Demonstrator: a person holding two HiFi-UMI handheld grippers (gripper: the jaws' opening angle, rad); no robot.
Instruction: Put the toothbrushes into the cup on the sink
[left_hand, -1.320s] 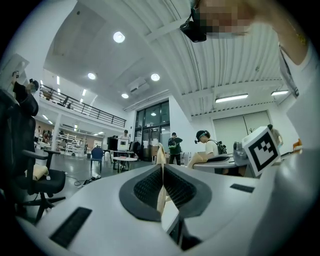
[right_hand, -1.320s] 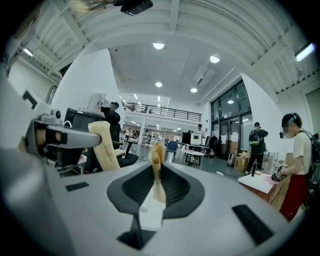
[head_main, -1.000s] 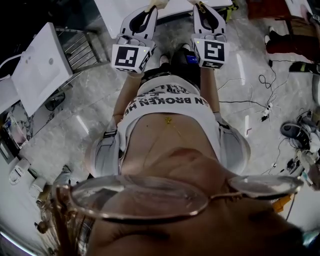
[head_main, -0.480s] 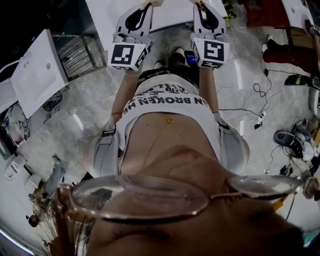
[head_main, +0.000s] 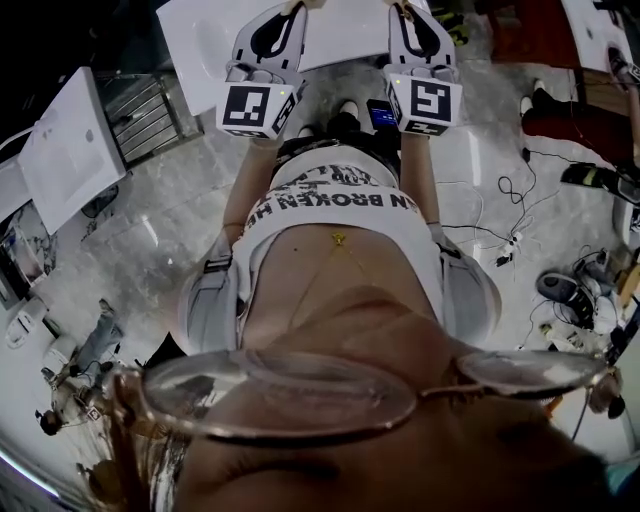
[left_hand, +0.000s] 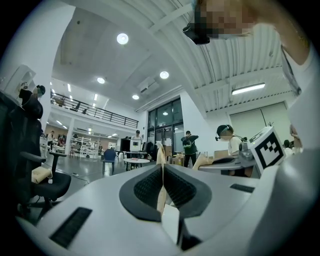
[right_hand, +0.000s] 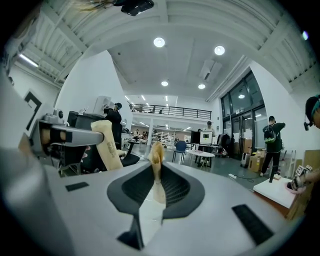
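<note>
Two toothbrushes, one per claw, and both are already picked up. The left toothbrush (left_hand: 160, 152) sits pinched edge-on between the left gripper's (left_hand: 162, 175) pads. The right toothbrush (right_hand: 156, 152) is clamped the same way in the right gripper (right_hand: 156, 172), with its pale tip poking up past the jaws. So both claws are closed on a brush, with nothing loose.

What's changed over the last second: in the head view the white slab (head_main: 340, 35) at the top centre has slid in and takes up more of the frame, and the marble floor (head_main: 160, 230) has drifted underneath. To me that reads as the person walking the brushes over. The slab may be the sink, but I can't spot a cup in any view, so the drop-off hasn't started.

Pose-wise, both grippers are held out level in front of the waist, side by side at the top centre of the head view. Their marker cubes face up and neither one is tilted.
</note>
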